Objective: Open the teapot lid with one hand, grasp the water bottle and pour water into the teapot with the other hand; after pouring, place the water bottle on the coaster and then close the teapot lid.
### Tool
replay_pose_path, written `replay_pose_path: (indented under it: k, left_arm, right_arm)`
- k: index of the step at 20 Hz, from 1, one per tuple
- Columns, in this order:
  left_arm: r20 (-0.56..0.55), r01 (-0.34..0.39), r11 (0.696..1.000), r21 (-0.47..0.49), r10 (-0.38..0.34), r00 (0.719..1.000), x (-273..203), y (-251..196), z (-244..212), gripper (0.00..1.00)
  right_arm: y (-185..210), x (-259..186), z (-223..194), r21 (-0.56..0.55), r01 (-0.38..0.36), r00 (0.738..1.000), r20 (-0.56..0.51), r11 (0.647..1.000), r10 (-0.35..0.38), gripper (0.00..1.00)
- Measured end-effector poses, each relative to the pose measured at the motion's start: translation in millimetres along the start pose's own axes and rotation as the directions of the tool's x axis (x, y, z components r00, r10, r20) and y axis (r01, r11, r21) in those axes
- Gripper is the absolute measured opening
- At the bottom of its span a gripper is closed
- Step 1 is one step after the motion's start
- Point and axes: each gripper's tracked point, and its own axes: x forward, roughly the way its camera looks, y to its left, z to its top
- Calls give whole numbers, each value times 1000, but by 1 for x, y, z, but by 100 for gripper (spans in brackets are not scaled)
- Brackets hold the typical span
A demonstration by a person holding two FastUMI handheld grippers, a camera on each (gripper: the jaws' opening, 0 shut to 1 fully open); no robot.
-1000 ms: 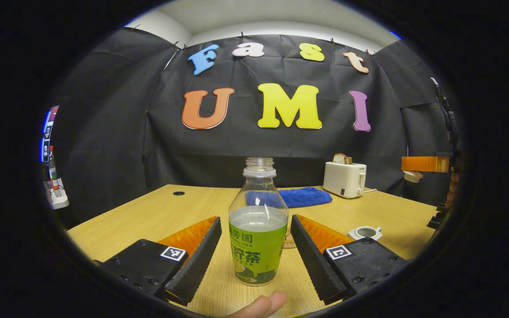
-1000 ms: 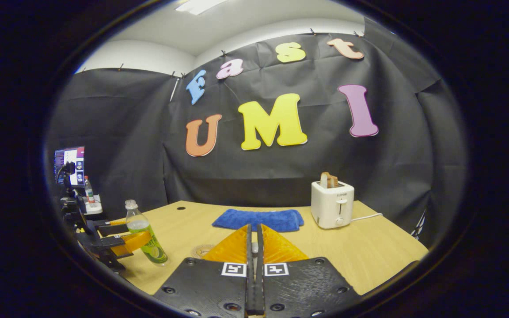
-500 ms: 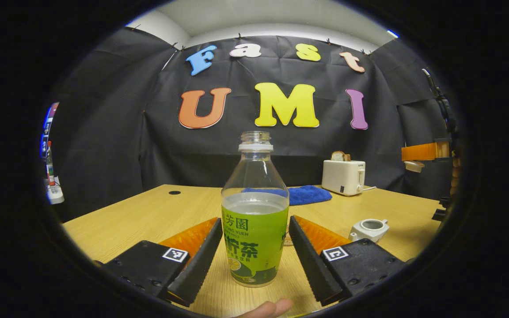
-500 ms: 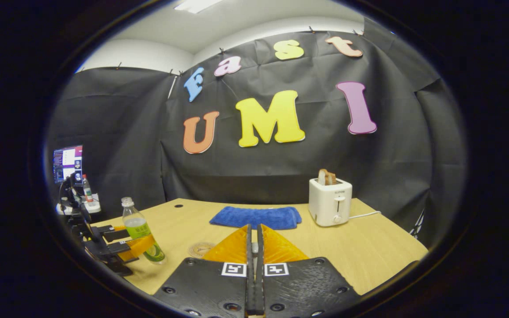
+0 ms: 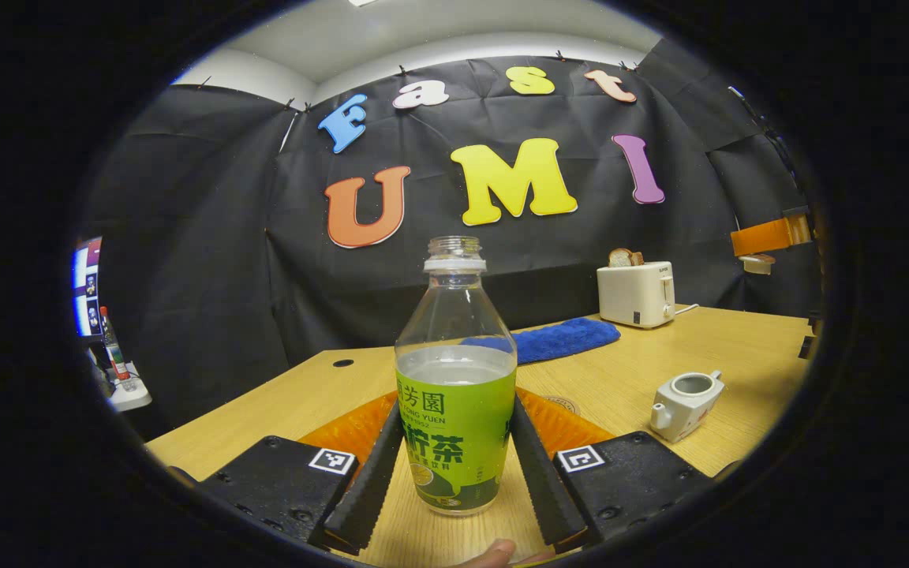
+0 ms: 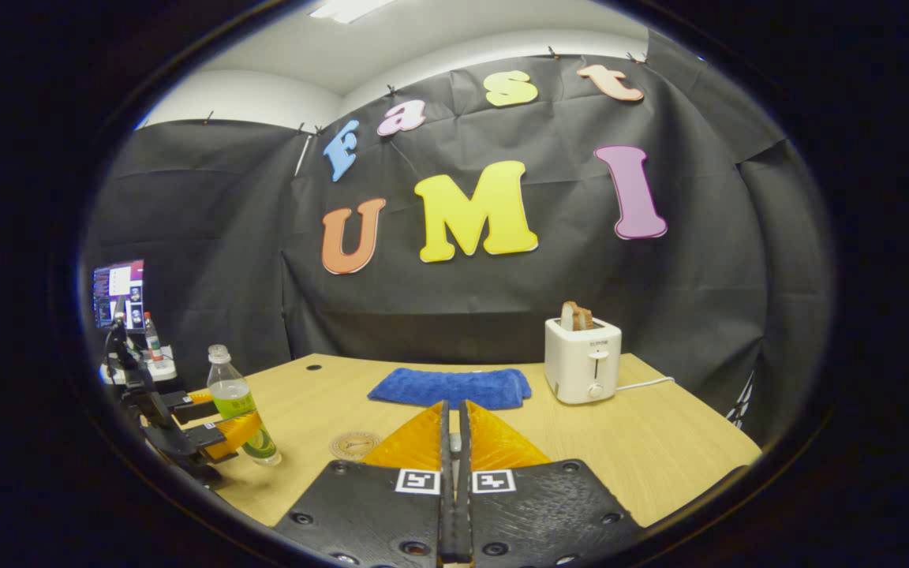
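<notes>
The left hand-held gripper (image 5: 454,473) is clamping the upright water bottle (image 5: 455,394) at lower centre, both fingers pressing its green label — Chinese characters, too small to read surely. The open teapot (image 5: 685,403) is sitting farther right on the table (image 5: 644,371). The right hand-held gripper (image 6: 454,442) is staying clenched — its load hidden.

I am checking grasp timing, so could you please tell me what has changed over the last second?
The left gripper has closed its fingers onto the clear, green-labelled plastic water bottle, which was standing free between them; it appears to remain on the wooden table. The right gripper stayed shut, and the white ceramic teapot stayed open.
</notes>
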Motion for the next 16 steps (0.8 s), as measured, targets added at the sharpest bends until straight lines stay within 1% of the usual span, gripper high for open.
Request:
replay_pose_path:
  k: [2,4,7,8,10,12,13,14,16]
  left_arm:
    - [-18,10,1000,17,-10,1000,-3,-6,4,78]
    - [-36,16,998,54,-15,999,-5,-11,7,78]
    - [-50,30,991,132,-24,998,-7,-22,17,77]
    - [-57,32,986,165,-23,998,-8,-24,18,79]
    - [-64,27,971,236,-12,998,-7,-27,25,77]
    - [-80,26,948,316,-1,997,-5,-29,27,77]
    - [-86,24,931,363,8,996,-4,-31,29,77]
    - [-95,23,910,414,19,995,-2,-30,29,77]
    - [-106,28,855,518,32,994,-2,-31,29,77]
  right_arm:
    - [-8,0,0,-2,12,1000,-5,1000,-12,0]
    - [-17,1,-1,-11,33,999,-13,999,-33,0]
    - [-30,0,-2,-8,60,998,-21,998,-60,0]
    - [-35,0,-1,-6,67,998,-22,998,-67,0]
    - [-42,-1,0,1,81,996,-24,997,-81,0]
    - [-49,-2,2,6,91,996,-22,996,-91,0]
    - [-53,-2,3,7,98,995,-20,995,-98,0]
    - [-57,-3,3,9,104,994,-19,995,-104,0]
    - [-62,-4,3,14,114,993,-20,993,-114,0]
